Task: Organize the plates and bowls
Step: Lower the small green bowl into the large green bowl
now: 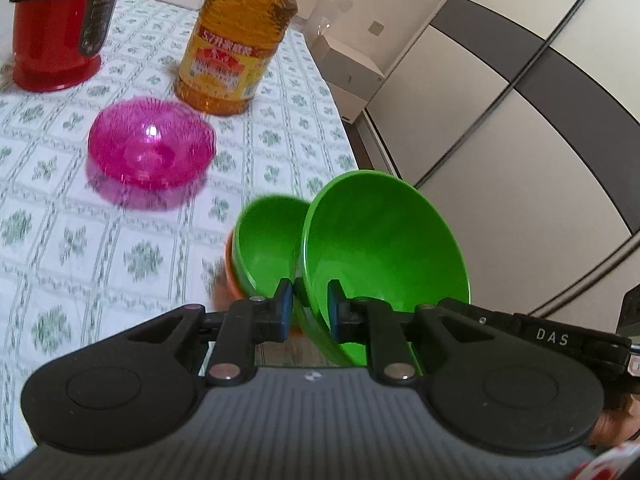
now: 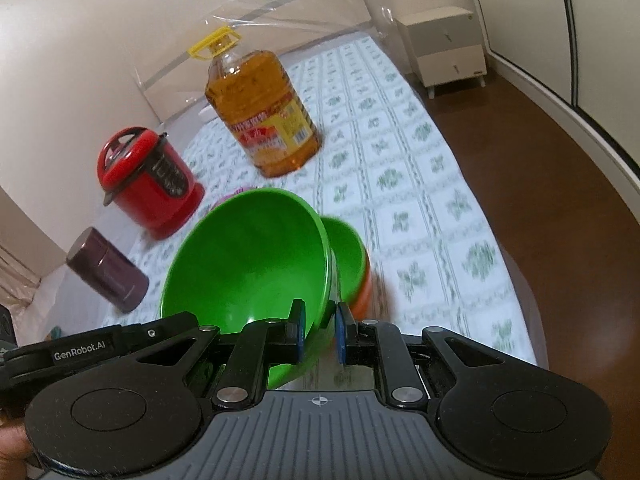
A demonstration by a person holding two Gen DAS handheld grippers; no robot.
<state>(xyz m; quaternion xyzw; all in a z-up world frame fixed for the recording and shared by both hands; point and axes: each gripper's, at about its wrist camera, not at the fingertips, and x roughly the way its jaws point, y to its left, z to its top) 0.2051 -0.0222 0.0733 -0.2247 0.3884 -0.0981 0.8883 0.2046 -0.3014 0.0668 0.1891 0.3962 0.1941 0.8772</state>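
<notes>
The left tool (image 1: 310, 306) is clamped on the near rim of a large green bowl (image 1: 384, 248), its blue pads pressed on either side of the wall. "DAS" is printed on the arm at the right of that view. The right tool (image 2: 320, 330) is likewise closed on the rim of the same large green bowl (image 2: 248, 264), and "GenRobot.AI" is read on its left arm. The bowl is held tilted between the two tools, above the desk (image 1: 80, 240) with its green-patterned cloth. Just beside it a smaller green bowl (image 1: 268, 248) is nested in an orange bowl (image 1: 234, 280). Further off, a pink translucent bowl (image 1: 152, 148) sits on the cloth. Beyond it stand an oil bottle (image 1: 236, 40) — its red-and-yellow label is too blurred to read — and a red cooker (image 1: 60, 24). A dark purple canister (image 2: 108, 270) is seen in the right view.
</notes>
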